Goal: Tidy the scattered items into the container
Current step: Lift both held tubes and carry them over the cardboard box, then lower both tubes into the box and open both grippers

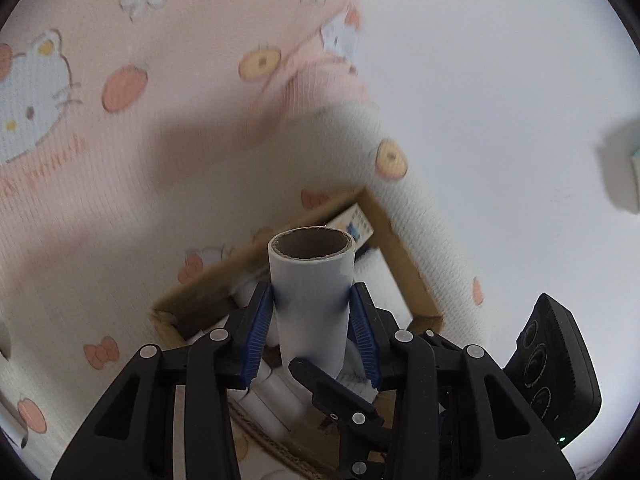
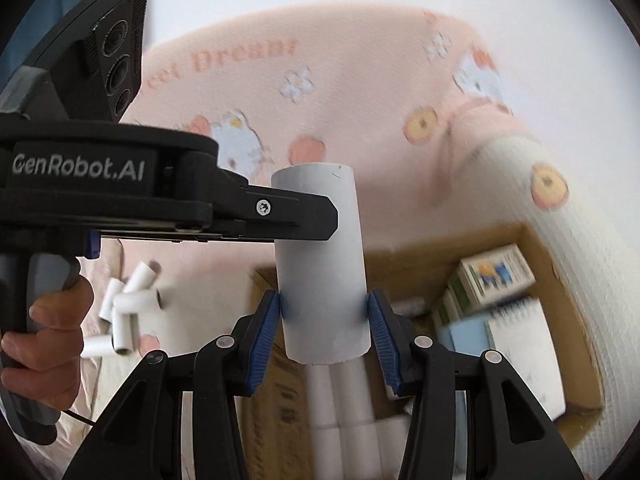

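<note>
Hovering above the open cardboard box (image 2: pixel 532 240), each claw grips an upright white tube: left claw (image 1: pixel 316 320) on tube (image 1: pixel 310 300), right claw (image 2: pixel 324 320) on tube (image 2: pixel 320 264); both tilt downward, blanket (image 1: pixel 100 200) around.

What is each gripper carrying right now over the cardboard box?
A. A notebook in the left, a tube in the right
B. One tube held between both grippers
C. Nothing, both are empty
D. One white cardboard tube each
D: the left gripper clamps its own white tube, and the right gripper clamps another tube, above the cardboard box.
</note>
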Demonstrator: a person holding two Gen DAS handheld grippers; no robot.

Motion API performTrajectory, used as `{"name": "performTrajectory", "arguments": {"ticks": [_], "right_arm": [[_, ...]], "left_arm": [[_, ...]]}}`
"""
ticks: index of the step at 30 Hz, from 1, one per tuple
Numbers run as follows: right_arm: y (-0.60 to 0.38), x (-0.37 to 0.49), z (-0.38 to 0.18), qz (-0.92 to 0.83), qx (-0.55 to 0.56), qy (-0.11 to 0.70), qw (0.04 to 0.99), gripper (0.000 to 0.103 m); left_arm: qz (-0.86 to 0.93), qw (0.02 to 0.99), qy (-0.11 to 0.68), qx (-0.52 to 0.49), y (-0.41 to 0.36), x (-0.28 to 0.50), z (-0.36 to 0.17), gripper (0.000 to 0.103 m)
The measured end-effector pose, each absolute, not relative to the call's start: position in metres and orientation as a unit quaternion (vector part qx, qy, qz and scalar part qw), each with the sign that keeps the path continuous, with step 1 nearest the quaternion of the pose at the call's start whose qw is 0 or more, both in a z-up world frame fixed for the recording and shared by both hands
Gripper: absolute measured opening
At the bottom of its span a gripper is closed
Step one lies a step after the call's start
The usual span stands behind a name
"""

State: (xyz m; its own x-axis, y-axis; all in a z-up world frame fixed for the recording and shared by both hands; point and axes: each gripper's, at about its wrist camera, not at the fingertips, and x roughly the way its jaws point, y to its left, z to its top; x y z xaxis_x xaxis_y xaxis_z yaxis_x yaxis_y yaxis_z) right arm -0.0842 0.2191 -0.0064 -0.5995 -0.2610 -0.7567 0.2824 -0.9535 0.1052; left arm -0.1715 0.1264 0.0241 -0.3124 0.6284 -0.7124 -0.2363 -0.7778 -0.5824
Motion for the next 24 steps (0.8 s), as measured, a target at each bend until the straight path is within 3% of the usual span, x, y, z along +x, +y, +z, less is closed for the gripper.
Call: {"name": "performTrajectory", "arguments": {"ticks": [10,13,14,20,22,24], "right_arm": [[0.265,-0.089,-0.042,-0.858,0.492,-0.025,0.143,0.043],[0.269,-0.091,-0.054,-0.855,0.504,-0.008,0.124,0.043],[0.270,-0.092,-0.058,-0.854,0.506,-0.007,0.118,0.043],[0.271,-0.107,-0.081,-0.831,0.536,-0.031,0.142,0.039],[0.264,-0.111,-0.088,-0.827,0.544,-0.011,0.138,0.006],[0.265,-0.115,-0.093,-0.821,0.556,-0.007,0.128,0.006]], "left_arm": [[0.736,0.274,-0.209,-0.583,0.164,-0.174,-0.013,0.039],[0.723,0.265,-0.212,-0.602,0.173,-0.177,-0.026,0.021],[0.714,0.259,-0.216,-0.614,0.174,-0.179,-0.033,0.008],[0.677,0.242,-0.228,-0.657,0.185,-0.186,-0.070,0.007],[0.678,0.214,-0.237,-0.662,0.177,-0.189,-0.075,0.007],[0.676,0.199,-0.249,-0.665,0.170,-0.192,-0.076,0.007]]}}
